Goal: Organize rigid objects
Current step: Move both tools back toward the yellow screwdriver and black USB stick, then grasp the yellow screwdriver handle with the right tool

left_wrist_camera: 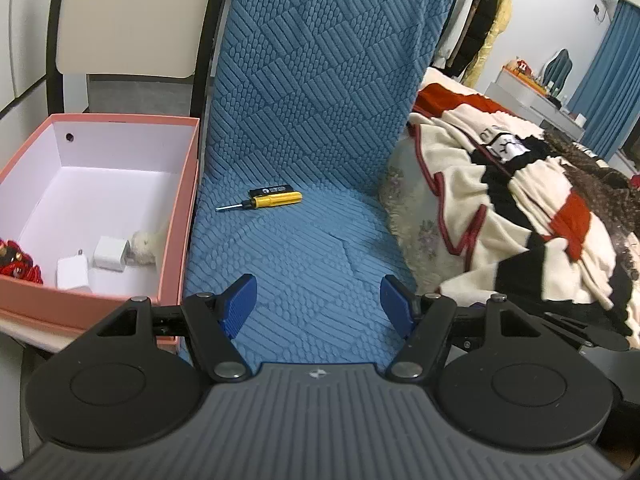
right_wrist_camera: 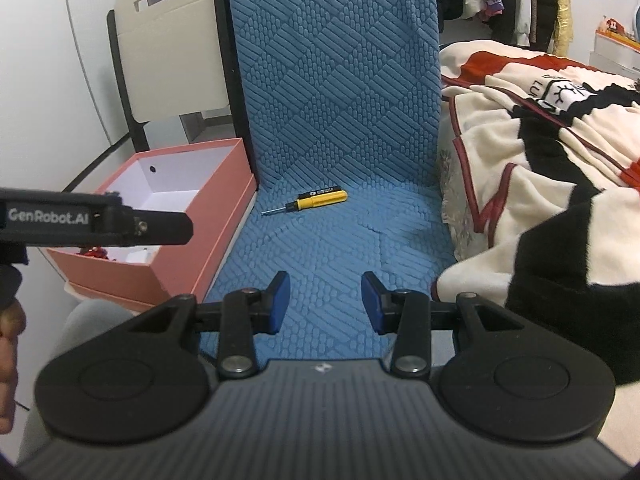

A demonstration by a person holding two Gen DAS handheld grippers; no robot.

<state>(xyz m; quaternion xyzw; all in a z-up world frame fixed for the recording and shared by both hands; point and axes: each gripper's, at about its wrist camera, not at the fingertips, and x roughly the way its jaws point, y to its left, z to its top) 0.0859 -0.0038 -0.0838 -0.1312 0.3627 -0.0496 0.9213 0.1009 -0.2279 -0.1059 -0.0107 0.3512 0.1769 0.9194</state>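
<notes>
A yellow screwdriver (left_wrist_camera: 269, 200) with a black collar lies on the blue textured seat cover (left_wrist_camera: 304, 248), with a black lighter (left_wrist_camera: 271, 190) just behind it. Both also show in the right wrist view, the screwdriver (right_wrist_camera: 316, 201) and the lighter (right_wrist_camera: 322, 191). A pink box (left_wrist_camera: 176, 216) stands to the left and holds two white chargers (left_wrist_camera: 111, 257), a red thing (left_wrist_camera: 18, 266) and a small white fluffy thing (left_wrist_camera: 146, 247). My left gripper (left_wrist_camera: 318, 306) is open and empty over the seat's front. My right gripper (right_wrist_camera: 325, 304) is open and empty, also near the front.
A patterned cream, black and red blanket (left_wrist_camera: 520, 208) lies on the bed to the right. A cream chair back (left_wrist_camera: 128, 20) stands behind the box (right_wrist_camera: 224, 208). The left gripper's body (right_wrist_camera: 96, 220) crosses in front of the box in the right wrist view. Clothes hang at the back right.
</notes>
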